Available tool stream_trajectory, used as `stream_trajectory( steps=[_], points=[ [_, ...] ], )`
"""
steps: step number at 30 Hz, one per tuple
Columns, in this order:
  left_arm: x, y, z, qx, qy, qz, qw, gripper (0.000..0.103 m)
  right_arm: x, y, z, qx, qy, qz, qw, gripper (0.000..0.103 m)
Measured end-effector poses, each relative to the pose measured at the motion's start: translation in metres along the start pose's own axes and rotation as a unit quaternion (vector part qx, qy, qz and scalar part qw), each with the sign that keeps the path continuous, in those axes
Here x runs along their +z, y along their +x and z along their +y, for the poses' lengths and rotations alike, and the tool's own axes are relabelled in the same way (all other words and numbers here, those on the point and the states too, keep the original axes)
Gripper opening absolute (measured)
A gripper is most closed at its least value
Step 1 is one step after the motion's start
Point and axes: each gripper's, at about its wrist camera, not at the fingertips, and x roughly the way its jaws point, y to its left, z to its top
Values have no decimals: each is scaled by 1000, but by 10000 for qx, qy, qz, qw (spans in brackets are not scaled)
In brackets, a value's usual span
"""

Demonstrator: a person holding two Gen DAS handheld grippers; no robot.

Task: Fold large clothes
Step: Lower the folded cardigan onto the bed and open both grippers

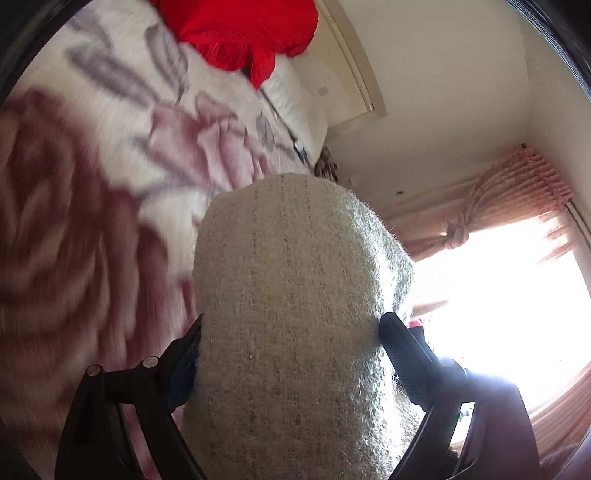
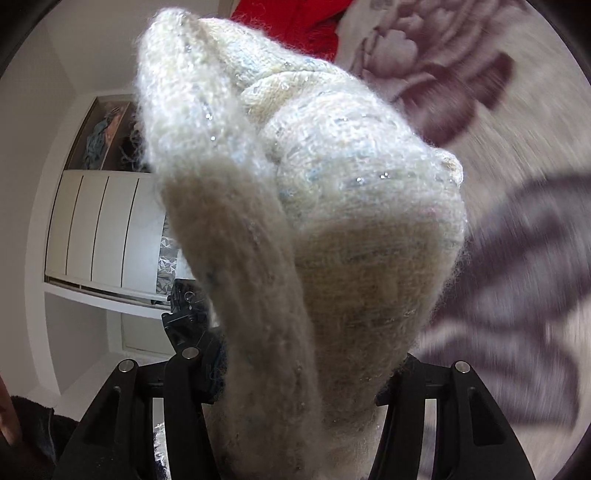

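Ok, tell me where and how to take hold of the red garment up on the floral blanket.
Grip the red garment at its hanging lobe along the near edge, coming from the blanket side. That fold stands proud of the heap, so fingers can likely straddle it; the rest is cut off by the frame.
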Motion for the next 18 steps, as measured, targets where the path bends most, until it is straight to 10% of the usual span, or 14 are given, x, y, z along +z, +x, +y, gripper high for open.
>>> stream_trajectory(
  steps=[9,18],
  points=[
    [93,88,72,734,389,394,9958,89,130,90,-53,-173,-280,187,9993,59],
    [35,71,64,1752,892,1089,9744,90,129,128,-29,-2574,-804,712,9603,92]
  ],
)
